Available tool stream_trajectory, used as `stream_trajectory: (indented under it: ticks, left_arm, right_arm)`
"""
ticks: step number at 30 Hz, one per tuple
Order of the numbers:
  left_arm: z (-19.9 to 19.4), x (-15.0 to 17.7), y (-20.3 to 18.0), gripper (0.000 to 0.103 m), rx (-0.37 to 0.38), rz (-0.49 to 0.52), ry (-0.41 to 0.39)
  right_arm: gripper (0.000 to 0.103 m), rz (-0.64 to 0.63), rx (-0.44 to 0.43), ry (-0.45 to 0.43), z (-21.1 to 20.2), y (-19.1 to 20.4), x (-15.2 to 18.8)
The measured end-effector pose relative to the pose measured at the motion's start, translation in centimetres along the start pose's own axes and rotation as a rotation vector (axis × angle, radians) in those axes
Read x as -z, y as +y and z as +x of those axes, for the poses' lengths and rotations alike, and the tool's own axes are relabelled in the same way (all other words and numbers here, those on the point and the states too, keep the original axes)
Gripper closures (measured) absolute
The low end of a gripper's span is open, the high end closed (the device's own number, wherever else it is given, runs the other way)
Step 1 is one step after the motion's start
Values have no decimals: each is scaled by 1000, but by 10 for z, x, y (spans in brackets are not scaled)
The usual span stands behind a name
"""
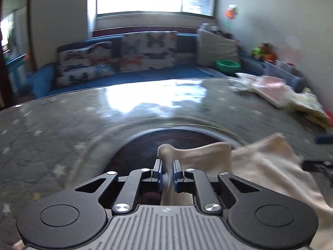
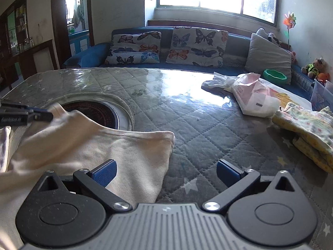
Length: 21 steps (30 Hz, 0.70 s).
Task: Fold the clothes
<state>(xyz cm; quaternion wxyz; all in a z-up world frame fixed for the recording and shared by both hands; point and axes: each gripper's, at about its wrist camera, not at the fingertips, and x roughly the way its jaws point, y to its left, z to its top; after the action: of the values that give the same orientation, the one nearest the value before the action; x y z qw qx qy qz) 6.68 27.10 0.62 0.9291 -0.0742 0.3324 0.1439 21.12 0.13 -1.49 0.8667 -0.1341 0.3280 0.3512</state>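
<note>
A cream garment (image 2: 116, 145) lies on the quilted grey table cover (image 2: 204, 129), partly over a round dark inset. In the left wrist view my left gripper (image 1: 167, 171) is shut on a bunched edge of the cream garment (image 1: 260, 166), which rises in a fold above the blue pads (image 1: 157, 171). From the right wrist view the left gripper (image 2: 39, 113) shows at the far left, pinching the cloth's upper corner. My right gripper (image 2: 166, 171) stands open low over the table, its left pad above the garment's right part and nothing between the fingers.
A round dark inset (image 2: 91, 112) sits in the table under the garment's top. A plastic bag (image 2: 251, 95) and a yellow patterned cloth pile (image 2: 308, 133) lie at the right. A blue sofa (image 2: 237, 43) with butterfly cushions stands behind; a green bowl (image 2: 274, 76) rests on it.
</note>
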Motion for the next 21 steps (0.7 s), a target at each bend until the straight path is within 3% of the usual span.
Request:
stream_trajectory:
  ticks: [5, 7, 9, 12, 17, 21]
  left_arm:
    - [13, 2, 27, 91, -72, -31, 45]
    - [11, 4, 37, 89, -44, -78, 61]
    - [7, 5, 38, 81, -9, -96, 68]
    - [5, 8, 25, 67, -1, -32, 54]
    - [19, 11, 5, 66, -37, 78, 64]
    - [27, 10, 3, 64, -66, 112, 53]
  right_arm:
    - [0, -2, -46, -10, 9, 10, -7]
    - [0, -3, -76, -18, 10, 13, -9]
    - [0, -4, -127, -19, 13, 17, -11]
    - [1, -5, -215, -11, 20, 22, -14]
    - [2, 13, -289, 31, 38, 21, -15]
    - [2, 34, -293, 55, 51, 16, -15]
